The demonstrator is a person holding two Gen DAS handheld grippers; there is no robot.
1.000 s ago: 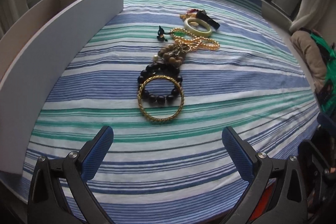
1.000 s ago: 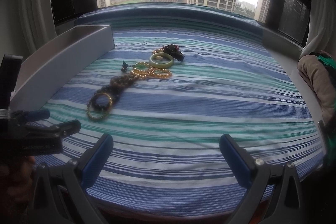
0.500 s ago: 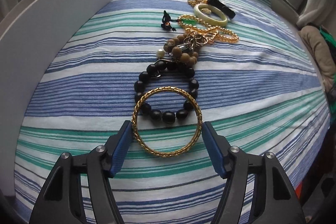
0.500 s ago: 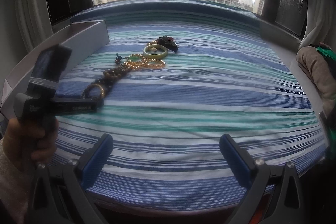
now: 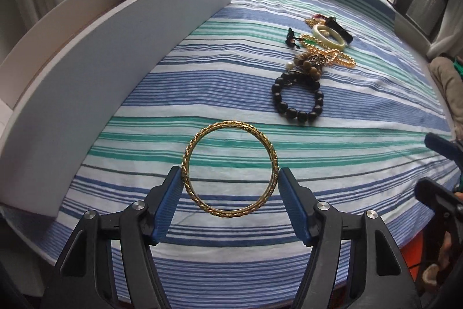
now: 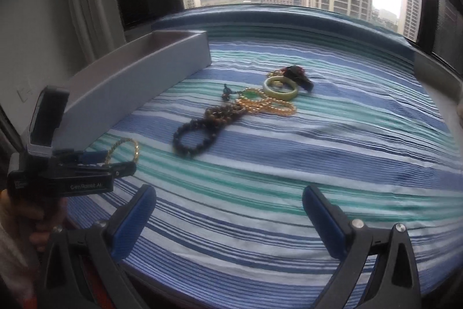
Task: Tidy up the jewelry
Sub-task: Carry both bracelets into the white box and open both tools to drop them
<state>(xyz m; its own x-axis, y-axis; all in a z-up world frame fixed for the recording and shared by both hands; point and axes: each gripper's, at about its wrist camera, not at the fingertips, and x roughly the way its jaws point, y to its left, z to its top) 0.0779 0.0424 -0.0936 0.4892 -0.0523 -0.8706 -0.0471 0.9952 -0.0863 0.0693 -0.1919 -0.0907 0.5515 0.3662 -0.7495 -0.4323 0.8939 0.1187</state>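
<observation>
Left tongs are pinching the gold bangle across its width, lifting it clear of the striped bed, presumably toward the grey box; right tongs are hovering spread, empty.

One gold bangle sits right between the left claw's two blue pads, and ahead of that claw, off to its right, lies one black bead bracelet. Beyond that is one brown bead bracelet, one pale green bangle and a tangle of gold chain whose strands I cannot count. One long grey tray runs along the claw's left.
</observation>
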